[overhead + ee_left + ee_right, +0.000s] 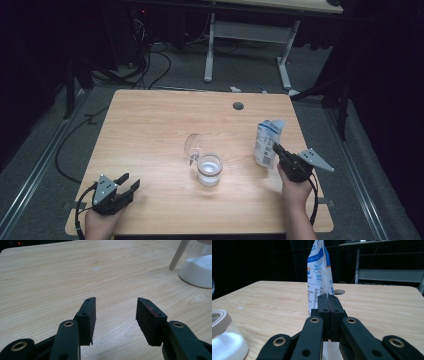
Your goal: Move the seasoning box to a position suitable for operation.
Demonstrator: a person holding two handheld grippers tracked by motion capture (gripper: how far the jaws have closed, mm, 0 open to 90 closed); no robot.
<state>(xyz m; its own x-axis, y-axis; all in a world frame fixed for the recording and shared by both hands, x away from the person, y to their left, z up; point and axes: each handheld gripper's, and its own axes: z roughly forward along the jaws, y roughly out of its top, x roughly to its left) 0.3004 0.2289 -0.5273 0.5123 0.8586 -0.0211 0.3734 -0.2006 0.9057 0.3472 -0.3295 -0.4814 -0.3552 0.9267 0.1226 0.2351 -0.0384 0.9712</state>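
Risk note: thin bag pinched near open jar.
Left gripper (129, 186) rests at the table's (150, 125) near corner, jaws apart, nothing between them. Mid-table, the jar (209, 170) of white powder stands with its hinged lid (193, 145) up. Beyond, the right gripper (275, 147) is clenched on an edge of the upright bag (265, 142); judged risk: the flimsy film slips or tips, spilling contents.

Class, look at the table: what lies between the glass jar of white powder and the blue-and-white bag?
Nothing: in the high view, only bare wooden tabletop separates the glass jar from the bag, which the right hand-held gripper pinches.
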